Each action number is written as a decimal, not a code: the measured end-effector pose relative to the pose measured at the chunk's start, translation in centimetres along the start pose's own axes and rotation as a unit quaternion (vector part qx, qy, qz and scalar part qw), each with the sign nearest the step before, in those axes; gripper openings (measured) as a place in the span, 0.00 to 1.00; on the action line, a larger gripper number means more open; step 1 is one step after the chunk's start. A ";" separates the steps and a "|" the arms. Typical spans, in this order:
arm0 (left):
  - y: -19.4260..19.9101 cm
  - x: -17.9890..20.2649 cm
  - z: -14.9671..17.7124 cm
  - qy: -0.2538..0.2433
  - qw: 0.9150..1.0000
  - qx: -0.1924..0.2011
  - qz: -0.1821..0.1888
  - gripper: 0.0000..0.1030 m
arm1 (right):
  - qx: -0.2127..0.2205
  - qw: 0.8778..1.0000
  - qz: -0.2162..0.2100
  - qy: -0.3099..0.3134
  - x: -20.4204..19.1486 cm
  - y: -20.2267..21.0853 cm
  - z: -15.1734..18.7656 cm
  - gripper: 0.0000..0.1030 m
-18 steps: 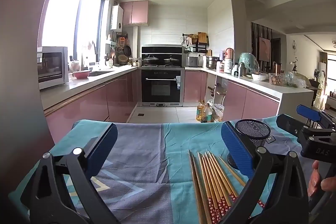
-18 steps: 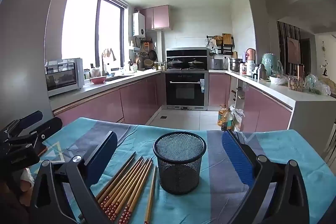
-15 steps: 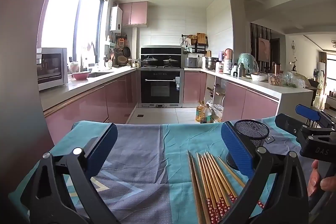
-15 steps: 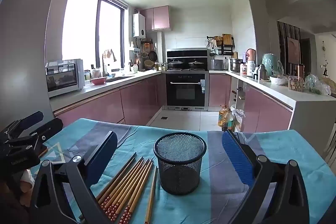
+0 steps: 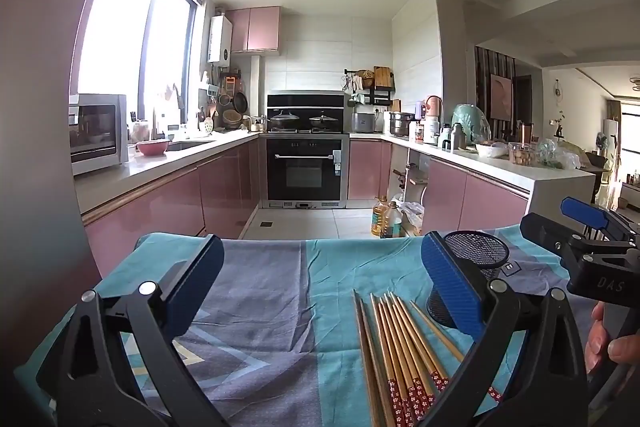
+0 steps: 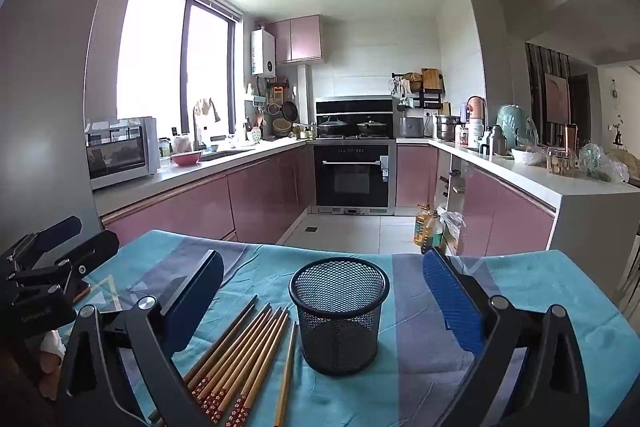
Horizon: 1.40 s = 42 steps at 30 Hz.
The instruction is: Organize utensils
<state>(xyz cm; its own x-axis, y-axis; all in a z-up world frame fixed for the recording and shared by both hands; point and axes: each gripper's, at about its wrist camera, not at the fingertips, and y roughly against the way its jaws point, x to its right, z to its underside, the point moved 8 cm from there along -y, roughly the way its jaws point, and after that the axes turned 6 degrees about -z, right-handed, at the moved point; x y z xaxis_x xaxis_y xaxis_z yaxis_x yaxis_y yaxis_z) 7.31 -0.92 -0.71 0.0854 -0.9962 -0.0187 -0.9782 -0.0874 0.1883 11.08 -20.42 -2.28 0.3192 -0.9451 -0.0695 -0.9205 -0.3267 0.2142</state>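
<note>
Both tongs, the left gripper [image 5: 320, 287] and the right gripper [image 6: 324, 291], are spread wide and hold nothing. The chopsticks [image 6: 244, 355] lie flat on the tablecloth [image 6: 520, 287], just beside the mesh cup [image 6: 339, 315]. A clumsy grab could roll them away or knock the light cup over.

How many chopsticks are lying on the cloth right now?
About 9 chopsticks: eight fanned together left of the mesh cup, one apart beside it. Their ends run out of frame.

Black mesh cup [image 6: 339, 315], teal-grey tablecloth [image 6: 520, 291], red-flowered chopsticks [image 6: 240, 359].
</note>
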 end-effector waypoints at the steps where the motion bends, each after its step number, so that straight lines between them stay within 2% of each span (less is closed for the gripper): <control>1: 0.0 0.0 -0.3 0.000 1.000 0.001 0.000 0.94 | 0.001 1.000 0.001 0.000 0.0 -0.1 0.0 0.94; 42: 0.5 0.1 -0.3 0.004 1.000 0.012 0.002 0.94 | 0.007 1.000 -0.002 -0.004 0.1 0.3 -0.3 0.94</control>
<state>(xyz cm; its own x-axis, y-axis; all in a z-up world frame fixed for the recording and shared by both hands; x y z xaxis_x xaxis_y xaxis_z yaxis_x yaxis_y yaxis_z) 6.94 -1.07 -0.31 0.0832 -0.9965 -0.0111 -0.9829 -0.0839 0.1639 10.87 -20.62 -1.89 0.3213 -0.9438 -0.0775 -0.9225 -0.3304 0.1996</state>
